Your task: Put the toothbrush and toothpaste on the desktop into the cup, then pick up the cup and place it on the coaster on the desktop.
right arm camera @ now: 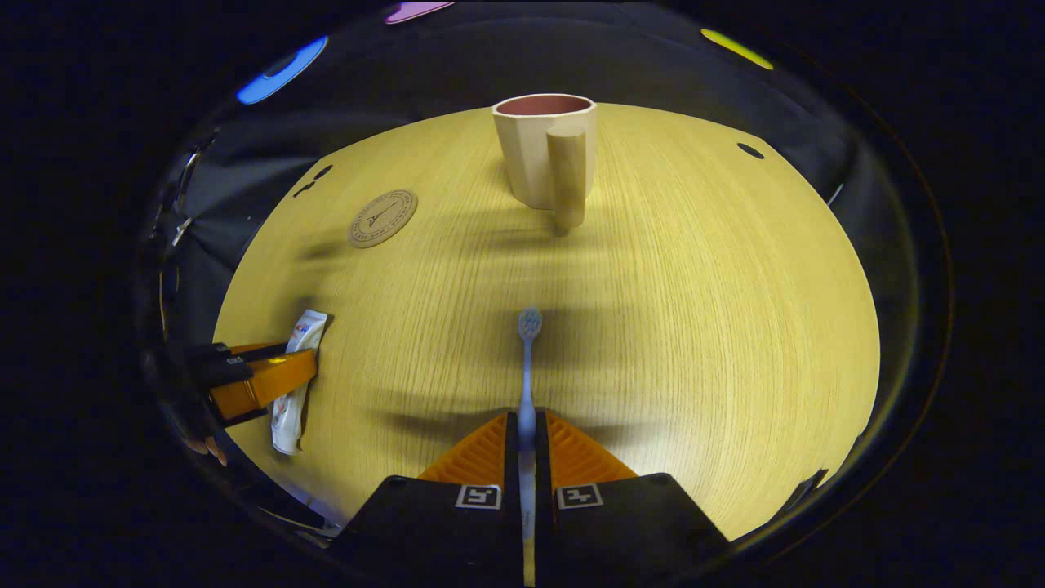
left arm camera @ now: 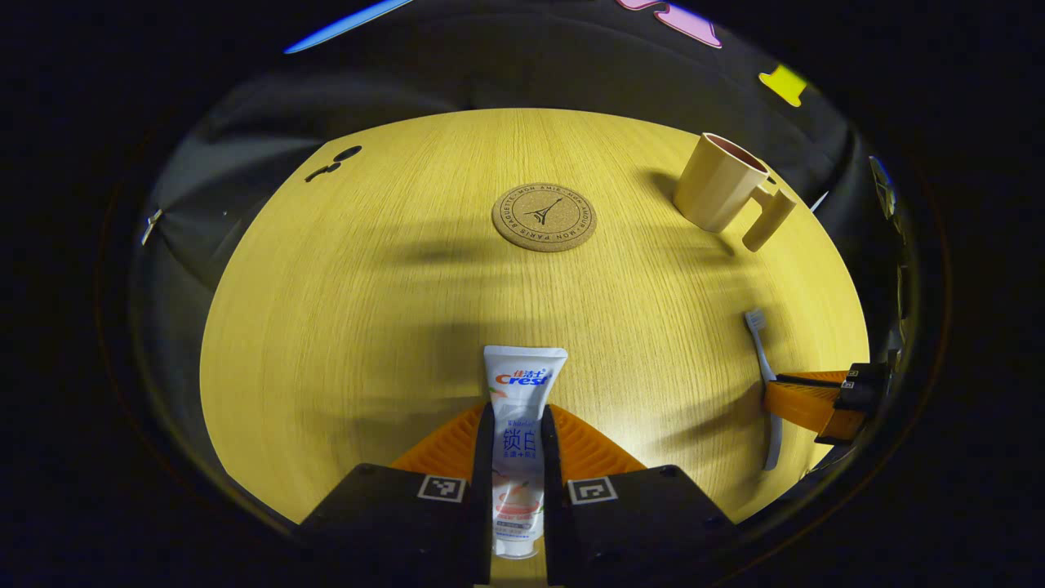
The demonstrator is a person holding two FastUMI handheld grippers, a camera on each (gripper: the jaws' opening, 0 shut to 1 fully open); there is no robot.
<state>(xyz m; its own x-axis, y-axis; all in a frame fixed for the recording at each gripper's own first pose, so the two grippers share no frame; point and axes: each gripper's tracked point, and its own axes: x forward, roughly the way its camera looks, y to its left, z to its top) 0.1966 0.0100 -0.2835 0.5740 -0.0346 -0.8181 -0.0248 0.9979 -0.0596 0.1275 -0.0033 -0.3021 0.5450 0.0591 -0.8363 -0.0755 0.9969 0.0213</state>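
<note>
Pale wood desktop (left arm camera: 343, 327) against black cloth wall (left arm camera: 490, 73).

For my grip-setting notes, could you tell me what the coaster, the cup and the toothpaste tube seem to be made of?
Coaster: looks like cork, matte and speckled tan, with a dark printed design.
Cup: probably plastic, perhaps glazed ceramic; smooth faceted cream walls, reddish inside, thick handle.
Toothpaste tube: soft glossy plastic, flat crimped end, printed surface, between the left gripper's fingers.

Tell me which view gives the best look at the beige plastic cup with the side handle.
The right gripper view: the beige plastic cup with the side handle stands near centre, upright, rim and dark interior visible, handle facing the camera. The left gripper view shows it off to the upper right, distorted and tilted by the fisheye lens.
</note>
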